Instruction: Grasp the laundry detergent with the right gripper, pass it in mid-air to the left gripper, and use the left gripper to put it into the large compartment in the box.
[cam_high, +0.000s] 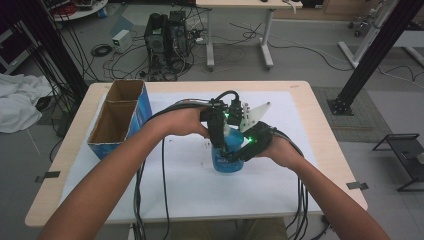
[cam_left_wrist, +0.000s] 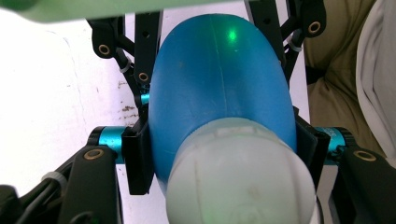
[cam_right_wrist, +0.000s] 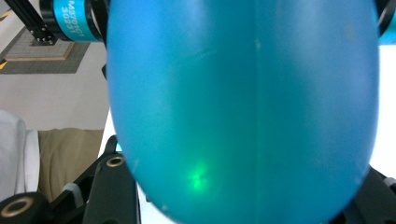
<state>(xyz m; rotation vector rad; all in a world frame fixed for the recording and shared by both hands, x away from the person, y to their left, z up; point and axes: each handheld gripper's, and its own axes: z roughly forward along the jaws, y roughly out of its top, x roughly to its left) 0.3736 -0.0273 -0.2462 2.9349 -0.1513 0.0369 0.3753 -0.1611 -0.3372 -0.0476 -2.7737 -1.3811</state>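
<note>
A blue bottle (cam_high: 227, 161) with a white cap (cam_left_wrist: 238, 179) stands on the white mat (cam_high: 190, 185) at the table's middle. My left gripper (cam_high: 220, 131) comes at it from the left. In the left gripper view its black pads (cam_left_wrist: 138, 158) press the bottle (cam_left_wrist: 219, 79) on both sides just under the cap, so that gripper (cam_left_wrist: 224, 156) is shut on the bottle. My right gripper (cam_high: 246, 149) holds the bottle's body from the right. In the right gripper view the blue body (cam_right_wrist: 243, 93) sits tight between that gripper's (cam_right_wrist: 243, 158) jaws.
An open cardboard box (cam_high: 120, 117) with blue sides stands at the table's left. Cables trail from both grippers over the front edge (cam_high: 200, 219). Beyond the table are computer towers (cam_high: 167, 37), desk legs and floor cables.
</note>
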